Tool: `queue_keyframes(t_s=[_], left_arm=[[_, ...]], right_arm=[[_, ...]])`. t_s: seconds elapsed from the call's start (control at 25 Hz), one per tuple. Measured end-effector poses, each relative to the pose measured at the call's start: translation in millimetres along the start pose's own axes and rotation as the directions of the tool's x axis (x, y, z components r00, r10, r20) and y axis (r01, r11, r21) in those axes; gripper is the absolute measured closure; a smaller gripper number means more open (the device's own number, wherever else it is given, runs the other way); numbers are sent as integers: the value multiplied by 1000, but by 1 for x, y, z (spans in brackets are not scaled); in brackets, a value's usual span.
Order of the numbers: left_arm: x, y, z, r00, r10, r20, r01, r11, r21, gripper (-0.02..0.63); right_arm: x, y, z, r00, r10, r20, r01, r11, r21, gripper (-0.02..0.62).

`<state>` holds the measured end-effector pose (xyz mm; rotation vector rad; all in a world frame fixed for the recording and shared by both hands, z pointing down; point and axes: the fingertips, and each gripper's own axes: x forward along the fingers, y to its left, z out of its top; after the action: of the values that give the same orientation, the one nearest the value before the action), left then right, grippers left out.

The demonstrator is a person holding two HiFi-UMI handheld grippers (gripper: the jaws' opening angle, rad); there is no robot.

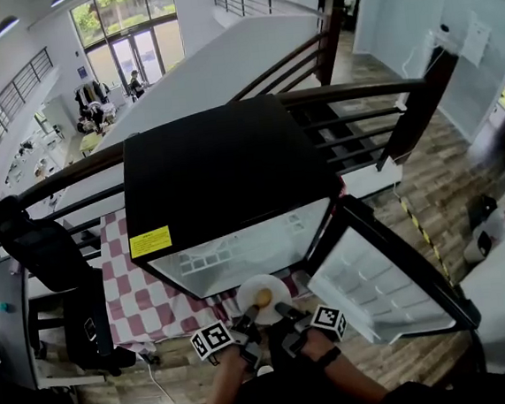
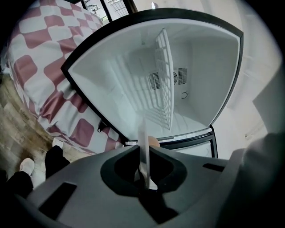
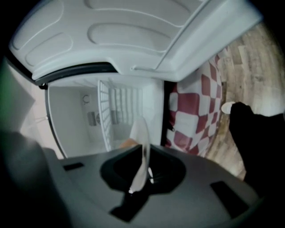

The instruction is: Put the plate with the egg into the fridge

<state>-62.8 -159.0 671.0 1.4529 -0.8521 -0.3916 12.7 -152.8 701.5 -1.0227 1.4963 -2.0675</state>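
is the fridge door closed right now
No, the fridge door is swung wide open, and the white inside of the fridge shows in the head view.

This is an open-plan office building, seen from an upper gallery. A dark railing [image 1: 357, 90] edges the wood-plank floor [image 1: 427, 166]. Beyond it lie a lower hall with desks [image 1: 40, 159] and tall glass entrance doors [image 1: 136, 52]. A black office chair [image 1: 39, 248] stands near a small fridge [image 1: 223, 168].
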Motion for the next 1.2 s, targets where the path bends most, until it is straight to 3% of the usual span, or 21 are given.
queue_keyframes(t_s=[0.16, 0.32, 0.48, 1.04, 1.2], left_arm=[[14, 9, 8, 1000, 18, 5, -18, 1000, 3, 569], [22, 24, 13, 995, 103, -16, -100, 990, 103, 569], [33, 38, 24, 985, 174, -1, -171, 967, 187, 565], [72, 64, 52, 972, 237, -2, -229, 942, 245, 555], [83, 71, 56, 962, 273, -26, -252, 918, 308, 546]], right_arm=[[12, -6, 11, 1000, -9, -2, 9, 1000, 12, 551], [23, -11, 15, 999, -33, -3, 33, 999, -6, 551], [38, -15, 22, 997, -77, 8, 78, 993, -94, 551], [77, -28, 54, 992, -99, 78, 111, 979, -169, 551], [81, -31, 63, 986, -121, 118, 141, 974, -177, 551]])
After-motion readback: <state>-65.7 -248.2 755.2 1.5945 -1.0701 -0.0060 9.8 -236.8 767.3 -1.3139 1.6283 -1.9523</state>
